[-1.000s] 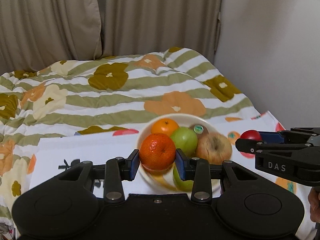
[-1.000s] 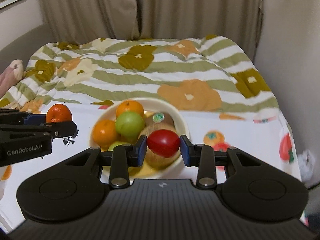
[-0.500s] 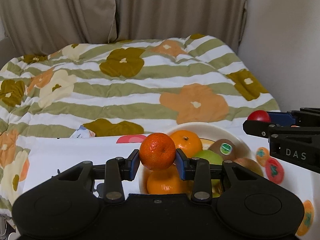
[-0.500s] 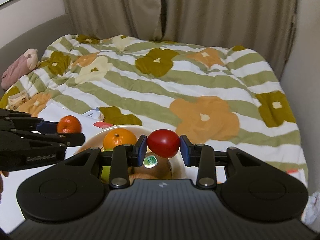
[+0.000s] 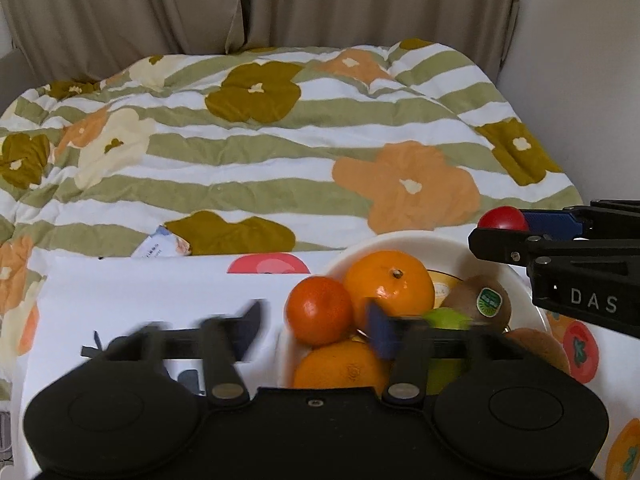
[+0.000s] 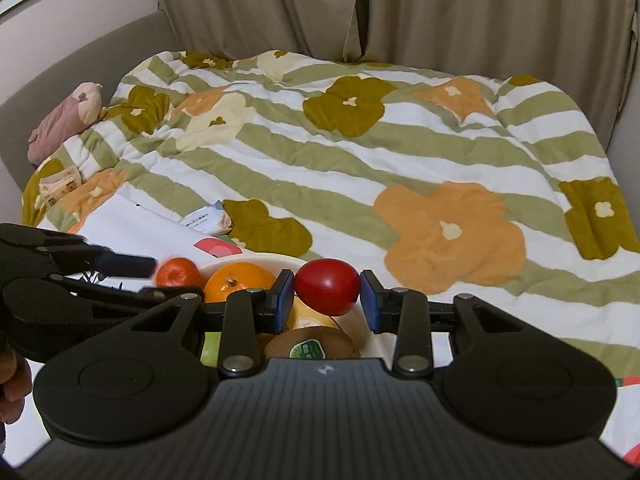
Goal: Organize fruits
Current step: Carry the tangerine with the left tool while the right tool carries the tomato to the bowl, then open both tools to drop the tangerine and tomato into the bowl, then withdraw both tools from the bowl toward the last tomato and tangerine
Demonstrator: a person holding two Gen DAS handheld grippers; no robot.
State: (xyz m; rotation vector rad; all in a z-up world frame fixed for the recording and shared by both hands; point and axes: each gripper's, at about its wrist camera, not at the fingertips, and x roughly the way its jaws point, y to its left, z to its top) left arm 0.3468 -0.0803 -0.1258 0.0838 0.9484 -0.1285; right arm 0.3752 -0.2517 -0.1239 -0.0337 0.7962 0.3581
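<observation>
Over the bowl: fruit handling.
We see left gripper fingers spread wide around the mandarin; right gripper clamps the tomato.

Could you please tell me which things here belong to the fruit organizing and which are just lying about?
Part of the job: small mandarin, red tomato, white bowl, large orange, kiwi, green apple.

Just lying about: tissue packet, pink plush toy, snack packet, floral quilt.
</observation>
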